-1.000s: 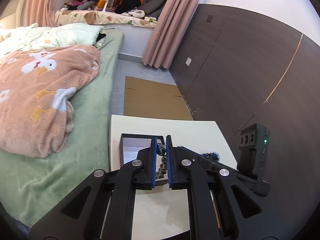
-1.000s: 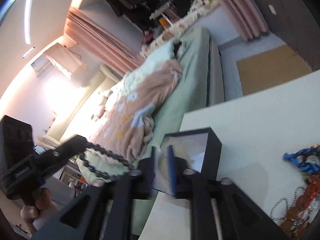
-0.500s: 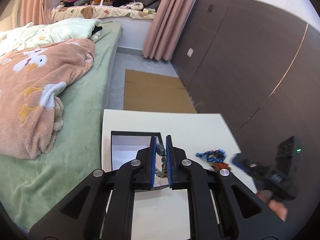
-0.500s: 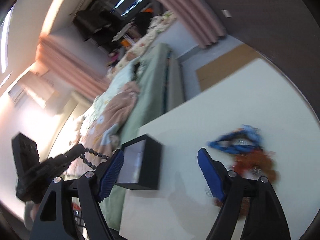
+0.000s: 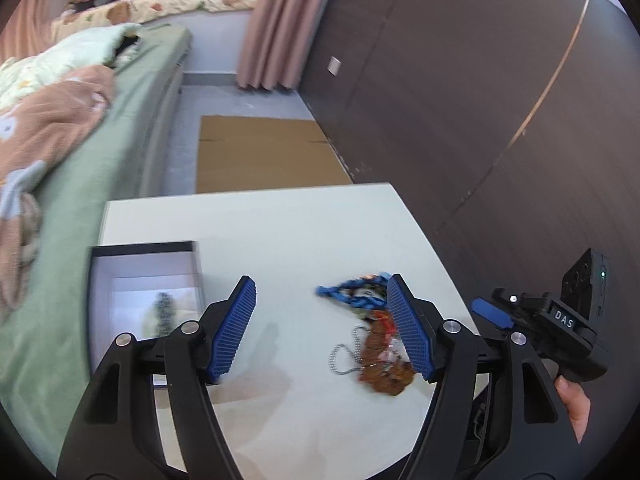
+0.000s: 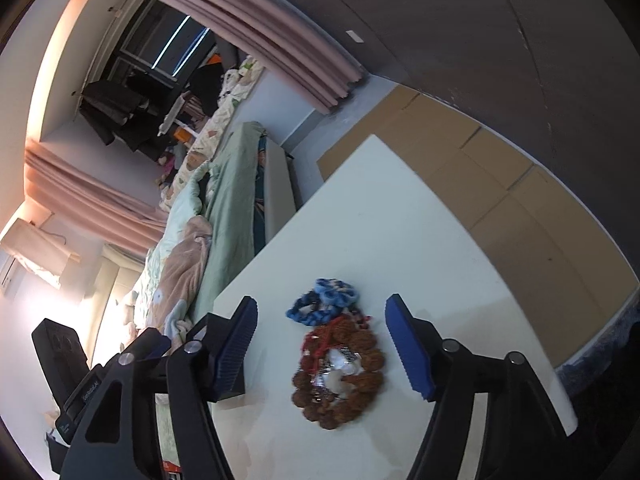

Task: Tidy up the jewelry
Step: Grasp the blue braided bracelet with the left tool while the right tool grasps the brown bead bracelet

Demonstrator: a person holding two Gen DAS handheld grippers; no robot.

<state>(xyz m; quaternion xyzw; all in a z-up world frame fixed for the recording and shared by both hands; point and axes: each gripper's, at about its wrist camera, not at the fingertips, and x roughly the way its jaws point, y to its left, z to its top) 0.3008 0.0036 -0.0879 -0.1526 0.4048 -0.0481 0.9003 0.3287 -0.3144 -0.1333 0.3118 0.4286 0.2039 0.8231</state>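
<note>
While filling the left side of the left wrist view, the bed [image 5: 92, 128] is carrying a peach blanket [image 5: 44, 120] at the left edge, and a flattened cardboard sheet [image 5: 260, 152] is lying on the floor in the upper middle of that frame. Below it, the white counter [image 5: 280, 232] is taking up the lower centre; in the right wrist view the same counter [image 6: 380, 220] is running diagonally from lower left to right. On its left part, toward the bed, an open black box [image 5: 144, 280] with a pale lining is sitting, and a dark beaded strand [image 5: 162, 308], blurred, is lying inside it.

At the bottom centre of its own view, the left gripper [image 5: 322, 326] is hovering above the counter with its blue-padded jaws spread wide, holding nothing. The right gripper [image 6: 320, 344] is likewise showing its jaws wide apart and empty, framing the jewelry pile from above; its body is also showing at the lower right of the left view.

Right of the box and well apart from it, the pile is resting on the counter: a brown bead bracelet [image 6: 340, 380] is encircling some pale pieces, a blue braided band [image 6: 324, 300] is touching its far side, and a thin silver ball chain [image 5: 344, 352] is trailing out beside the brown beads.
</note>
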